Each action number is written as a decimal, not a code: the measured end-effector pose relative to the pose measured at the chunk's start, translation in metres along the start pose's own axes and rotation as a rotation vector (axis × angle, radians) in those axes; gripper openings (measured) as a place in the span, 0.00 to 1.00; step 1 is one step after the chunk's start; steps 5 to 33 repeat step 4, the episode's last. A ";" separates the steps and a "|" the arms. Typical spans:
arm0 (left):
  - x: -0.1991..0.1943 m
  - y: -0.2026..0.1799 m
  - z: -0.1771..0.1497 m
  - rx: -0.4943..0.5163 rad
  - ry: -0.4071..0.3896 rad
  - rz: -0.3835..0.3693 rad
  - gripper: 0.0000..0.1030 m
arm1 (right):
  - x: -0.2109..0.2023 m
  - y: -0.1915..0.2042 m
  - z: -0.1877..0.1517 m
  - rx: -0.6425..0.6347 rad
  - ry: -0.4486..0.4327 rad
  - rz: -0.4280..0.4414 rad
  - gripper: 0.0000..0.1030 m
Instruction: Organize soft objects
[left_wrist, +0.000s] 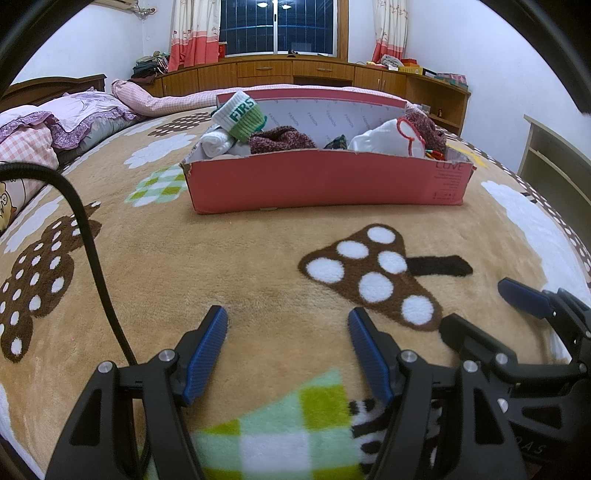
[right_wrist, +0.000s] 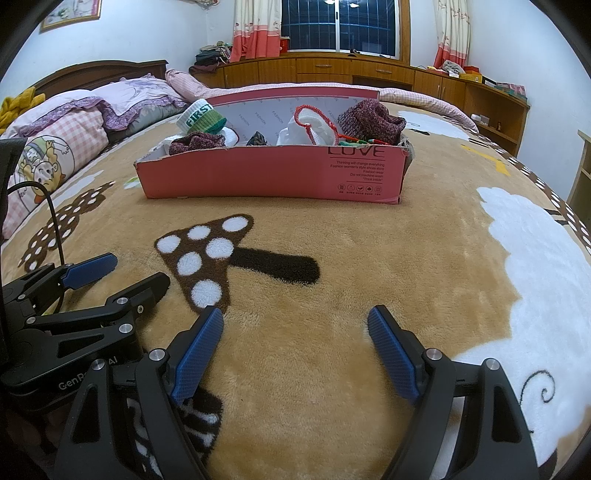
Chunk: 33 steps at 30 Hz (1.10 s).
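The soft things, like the white and green sock (left_wrist: 240, 112), the dark red knitted pieces (left_wrist: 282, 139) and the white cloth with a red edge (left_wrist: 391, 138), are all sitting inside the pink box (left_wrist: 325, 181) far ahead on the bed, so the tidying is probably done or nearly done. The left gripper (left_wrist: 288, 332) and the right gripper (right_wrist: 295, 332) are waiting side by side near the front, their blue fingers (right_wrist: 199, 347) standing apart and holding nothing. The box is resting on a fuzzy tan blanket (right_wrist: 332, 295) with mushroom pictures, and pillows (right_wrist: 92, 110) are lying at the far left, with wooden cupboards (left_wrist: 295, 72), curtains (left_wrist: 194, 37) and a dark window (left_wrist: 277, 26) at the back.
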<state>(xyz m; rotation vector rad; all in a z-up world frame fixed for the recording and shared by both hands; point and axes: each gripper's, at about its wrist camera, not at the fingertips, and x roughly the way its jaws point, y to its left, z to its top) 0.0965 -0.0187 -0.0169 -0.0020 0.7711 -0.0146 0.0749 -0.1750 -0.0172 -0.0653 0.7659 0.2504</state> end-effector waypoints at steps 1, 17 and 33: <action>0.000 0.000 0.000 0.000 0.000 0.000 0.69 | 0.000 0.000 0.000 0.000 0.000 0.000 0.82; 0.000 0.001 0.000 0.000 -0.001 0.000 0.69 | 0.000 0.000 0.000 0.000 0.000 0.000 0.82; 0.000 0.001 0.000 0.000 -0.001 0.000 0.69 | 0.000 0.000 0.000 0.000 0.000 0.000 0.82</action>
